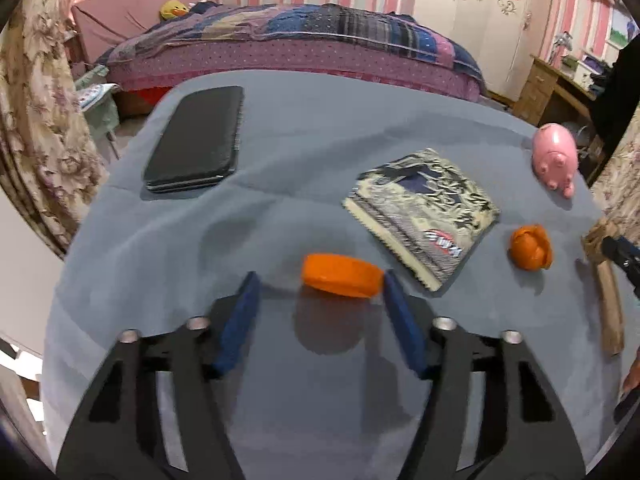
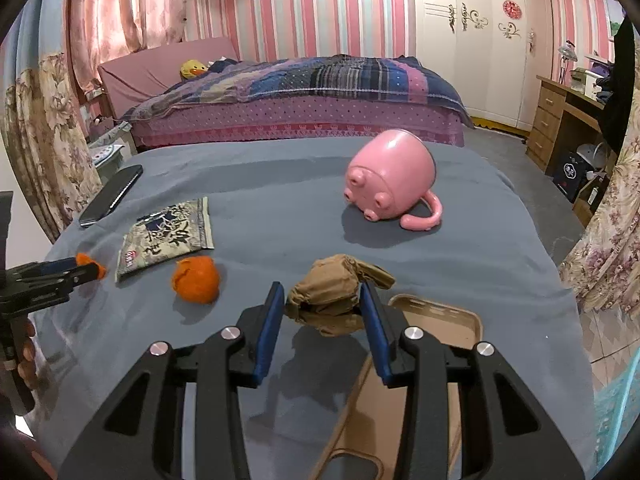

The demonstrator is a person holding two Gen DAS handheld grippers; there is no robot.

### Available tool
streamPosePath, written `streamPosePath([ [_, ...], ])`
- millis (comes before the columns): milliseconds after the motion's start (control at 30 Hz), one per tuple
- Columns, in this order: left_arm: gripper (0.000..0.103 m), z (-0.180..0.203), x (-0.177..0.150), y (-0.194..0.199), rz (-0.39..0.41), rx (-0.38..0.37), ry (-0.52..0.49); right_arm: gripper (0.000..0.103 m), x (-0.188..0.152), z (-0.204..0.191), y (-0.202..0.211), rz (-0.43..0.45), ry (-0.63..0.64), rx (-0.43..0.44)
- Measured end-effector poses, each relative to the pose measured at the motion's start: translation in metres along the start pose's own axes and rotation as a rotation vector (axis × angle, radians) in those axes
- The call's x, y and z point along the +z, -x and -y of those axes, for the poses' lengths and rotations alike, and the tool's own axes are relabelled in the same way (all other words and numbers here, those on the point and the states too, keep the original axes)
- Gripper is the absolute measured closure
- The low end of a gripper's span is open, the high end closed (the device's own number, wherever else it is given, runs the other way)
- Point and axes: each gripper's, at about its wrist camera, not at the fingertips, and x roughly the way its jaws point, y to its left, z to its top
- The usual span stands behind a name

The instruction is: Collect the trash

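In the left wrist view my left gripper (image 1: 318, 278) is open above the grey cloth; an orange peel piece (image 1: 340, 275) sits at its fingertips, touching the right finger, with its shadow below. A second orange peel (image 1: 530, 247) lies to the right of a snack wrapper (image 1: 424, 212). In the right wrist view my right gripper (image 2: 322, 300) is shut on a crumpled brown paper (image 2: 334, 296), held above a tan tray (image 2: 436, 320). The peel (image 2: 196, 280) and wrapper (image 2: 168, 236) lie to its left. The left gripper (image 2: 86, 270) shows at the far left with orange at its tips.
A pink piggy bank (image 2: 390, 176) lies on its side at the table's far right. A black phone (image 1: 196, 140) lies at the far left. The grey cloth table (image 1: 320, 140) ends before a bed (image 2: 300, 96). A wooden desk (image 2: 560, 120) stands at right.
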Motion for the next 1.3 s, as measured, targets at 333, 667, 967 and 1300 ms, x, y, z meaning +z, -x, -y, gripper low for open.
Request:
streamPosePath([
  [333, 0.064, 0.015, 0.006, 0.010, 0.040, 0.001, -0.015, 0.063, 0.000, -0.007, 0.003, 0.009, 0.006, 0.006],
  [667, 0.064, 0.048, 0.008, 0.034, 0.108, 0.005, -0.111, 0.071, 0.000, -0.012, 0.008, 0.017, 0.019, 0.013],
  [967, 0.064, 0.056, 0.011, 0.043, 0.124, -0.012, -0.094, 0.075, -0.001, -0.001, 0.014, 0.020, 0.019, 0.001],
  [1300, 0.064, 0.049, 0.011, 0.037, 0.109, 0.023, -0.089, 0.039, 0.003, 0.002, -0.014, -0.001, 0.009, -0.015],
])
